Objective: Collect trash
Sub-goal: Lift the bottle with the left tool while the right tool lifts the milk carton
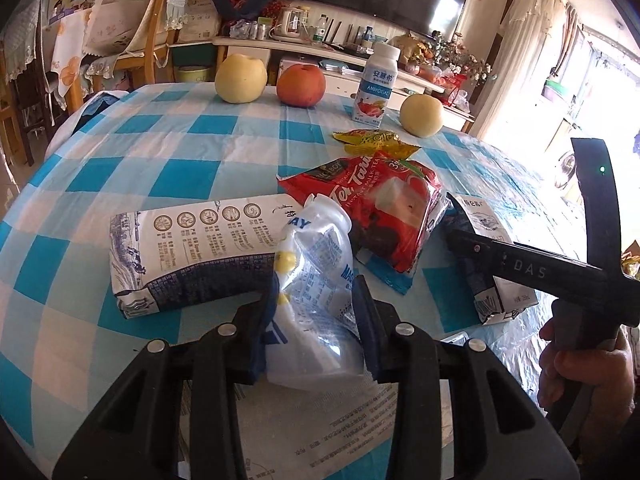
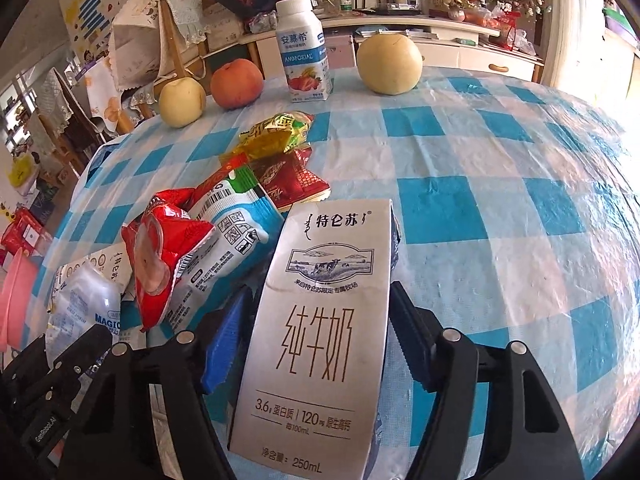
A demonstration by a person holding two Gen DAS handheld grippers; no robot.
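On the checked tablecloth (image 2: 480, 208), the left gripper (image 1: 316, 304) pinches a clear plastic wrapper (image 1: 316, 280); the right gripper (image 2: 320, 320) clamps a milk carton (image 2: 320, 320), red snack bags (image 2: 168, 248) at ten o'clock.

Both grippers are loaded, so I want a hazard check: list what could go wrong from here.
1. The clear bag in the left gripper is thin and crumpled; it may slip out when lifted.
2. The right gripper straddles the milk carton, but the grip looks loose; it could drop.
3. The red packet leans against the carton and may get dragged along.
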